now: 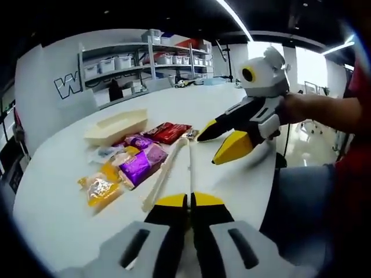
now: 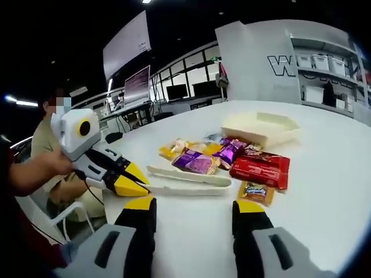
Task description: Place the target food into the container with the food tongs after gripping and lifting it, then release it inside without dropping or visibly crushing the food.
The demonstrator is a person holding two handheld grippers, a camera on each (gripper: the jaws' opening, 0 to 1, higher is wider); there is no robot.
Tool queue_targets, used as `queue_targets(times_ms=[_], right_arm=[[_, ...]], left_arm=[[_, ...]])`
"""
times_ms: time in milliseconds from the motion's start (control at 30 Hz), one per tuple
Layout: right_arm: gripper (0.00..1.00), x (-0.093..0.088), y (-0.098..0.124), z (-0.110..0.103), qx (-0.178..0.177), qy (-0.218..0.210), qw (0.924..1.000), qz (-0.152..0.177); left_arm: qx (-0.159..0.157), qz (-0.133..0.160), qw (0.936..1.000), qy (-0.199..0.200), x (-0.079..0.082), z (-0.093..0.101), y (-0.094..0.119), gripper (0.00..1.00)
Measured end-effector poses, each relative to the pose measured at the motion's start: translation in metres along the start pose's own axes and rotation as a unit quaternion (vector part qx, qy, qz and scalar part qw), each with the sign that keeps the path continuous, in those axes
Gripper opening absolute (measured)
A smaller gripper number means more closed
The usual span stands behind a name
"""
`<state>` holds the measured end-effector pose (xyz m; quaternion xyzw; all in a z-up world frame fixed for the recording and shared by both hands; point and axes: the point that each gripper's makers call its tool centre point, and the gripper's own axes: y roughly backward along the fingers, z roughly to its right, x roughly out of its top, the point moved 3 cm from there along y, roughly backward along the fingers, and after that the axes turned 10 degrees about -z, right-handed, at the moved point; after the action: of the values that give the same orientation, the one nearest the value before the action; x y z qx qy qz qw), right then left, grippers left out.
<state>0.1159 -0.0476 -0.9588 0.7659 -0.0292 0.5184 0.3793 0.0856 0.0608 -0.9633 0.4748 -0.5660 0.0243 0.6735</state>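
Cream food tongs (image 1: 168,168) lie on the white table (image 1: 58,220), pointing toward a pile of wrapped snacks. My left gripper (image 1: 189,201) is shut on their handle end, which the right gripper view confirms with the left gripper (image 2: 139,180) clamping the tongs (image 2: 185,174). The pile holds a red packet (image 1: 171,132), a purple packet (image 1: 139,165) and an orange-yellow packet (image 1: 101,188). Beyond them sits an empty cream tray (image 1: 116,126). My right gripper (image 1: 207,150) hovers open to the right of the tongs' tips; its jaws (image 2: 194,205) stand wide apart with nothing between them.
In the right gripper view, the red packet (image 2: 261,168), purple packet (image 2: 197,162), a small orange packet (image 2: 255,191) and the tray (image 2: 261,127) lie ahead. Shelves with bins (image 1: 145,61) stand behind the table. A person (image 2: 49,133) sits at its far left edge.
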Motion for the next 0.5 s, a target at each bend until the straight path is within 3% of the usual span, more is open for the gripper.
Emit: queue_targets(times_ms=[200,500], right_arm=[[0.49,0.000,0.003,-0.001,0.002,-0.004,1.0000,0.004],[0.50,0.006,0.010,-0.006,0.021,-0.029,0.9988,0.034]], left_arm=[[-0.003,0.012,0.9999,-0.006,0.004,0.004,0.002,0.01],[-0.036,0.080,0.9951,0.045,0.026,0.004,0.015,0.01]])
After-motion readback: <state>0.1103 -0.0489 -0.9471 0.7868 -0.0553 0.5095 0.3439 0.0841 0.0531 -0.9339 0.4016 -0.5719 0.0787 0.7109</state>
